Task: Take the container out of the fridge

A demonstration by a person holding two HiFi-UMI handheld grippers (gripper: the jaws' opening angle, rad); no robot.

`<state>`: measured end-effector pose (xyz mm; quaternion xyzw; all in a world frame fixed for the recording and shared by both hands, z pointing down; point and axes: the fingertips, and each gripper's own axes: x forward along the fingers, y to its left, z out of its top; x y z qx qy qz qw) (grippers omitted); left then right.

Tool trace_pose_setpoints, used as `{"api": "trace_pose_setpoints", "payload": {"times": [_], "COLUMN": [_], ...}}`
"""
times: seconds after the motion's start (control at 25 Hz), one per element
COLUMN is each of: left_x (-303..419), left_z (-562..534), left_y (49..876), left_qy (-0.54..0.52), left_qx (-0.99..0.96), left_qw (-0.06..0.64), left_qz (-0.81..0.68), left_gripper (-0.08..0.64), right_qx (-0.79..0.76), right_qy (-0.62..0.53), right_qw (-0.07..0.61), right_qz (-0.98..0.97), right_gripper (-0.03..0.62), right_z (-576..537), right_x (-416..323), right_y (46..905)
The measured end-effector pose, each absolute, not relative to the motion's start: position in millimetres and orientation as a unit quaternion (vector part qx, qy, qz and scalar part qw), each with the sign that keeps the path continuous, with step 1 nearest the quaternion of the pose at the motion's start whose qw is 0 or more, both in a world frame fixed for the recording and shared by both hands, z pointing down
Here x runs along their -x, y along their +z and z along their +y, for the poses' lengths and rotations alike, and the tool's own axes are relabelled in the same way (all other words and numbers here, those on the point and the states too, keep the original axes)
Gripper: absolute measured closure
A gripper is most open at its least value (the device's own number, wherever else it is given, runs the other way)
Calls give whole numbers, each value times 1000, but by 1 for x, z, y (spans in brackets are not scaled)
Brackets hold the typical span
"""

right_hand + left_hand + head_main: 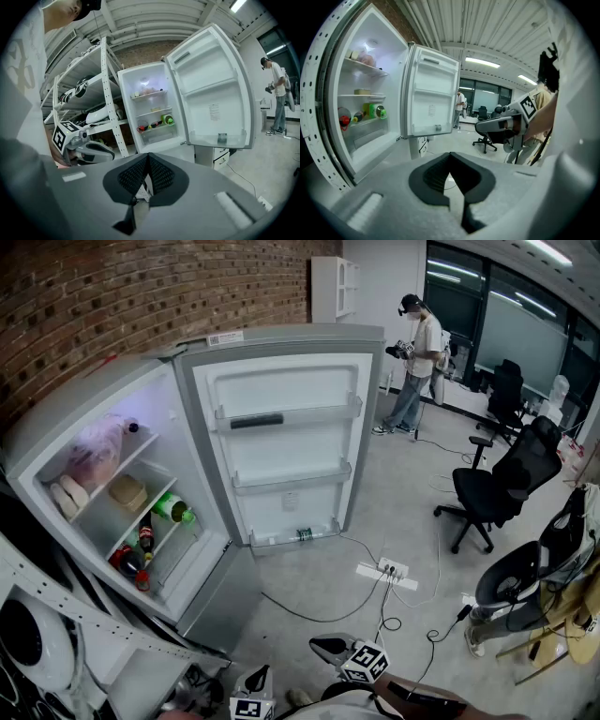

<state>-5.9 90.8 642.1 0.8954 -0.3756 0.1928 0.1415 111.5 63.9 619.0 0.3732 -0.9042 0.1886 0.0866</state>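
Currently the left gripper (pixel 450 156) and right gripper (pixel 148 156) sit closed, empty; the fridge (pixel 84 404) holds a tan container (pixel 127 491) and bottles (pixel 172 510).

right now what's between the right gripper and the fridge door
Head view: only grey floor and a black cable between right gripper and fridge door.

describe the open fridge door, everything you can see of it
The fridge door stands swung wide open, its white moulded liner, plastic by the look of it, facing the room, with a grey outer shell showing round the edges. Three racks cross it: the top one holds a dark flat strip, the middle looks empty, and the bottom holds one small dark object. A white label sits near its top edge. In the head view it hinges along its left edge.
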Motion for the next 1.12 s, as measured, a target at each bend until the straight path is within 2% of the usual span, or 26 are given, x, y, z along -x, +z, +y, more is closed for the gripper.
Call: {"api": "trace_pose_setpoints", "payload": {"times": [0.56, 1.12], "left_x": [-45, -80], "left_z": [110, 119], "left_y": [628, 616], "left_qy": [193, 169], "left_qx": [-892, -855], "left_qw": [128, 133], "left_qz": [-387, -472], "left_gripper": [558, 558], "right_qx": [-368, -291], "right_qy": [174, 153], "right_qw": [49, 51], "right_qz": [-912, -943], "right_gripper": [583, 584], "right_z": [79, 77], "right_x": [-166, -190], "right_y": [605, 594]}}
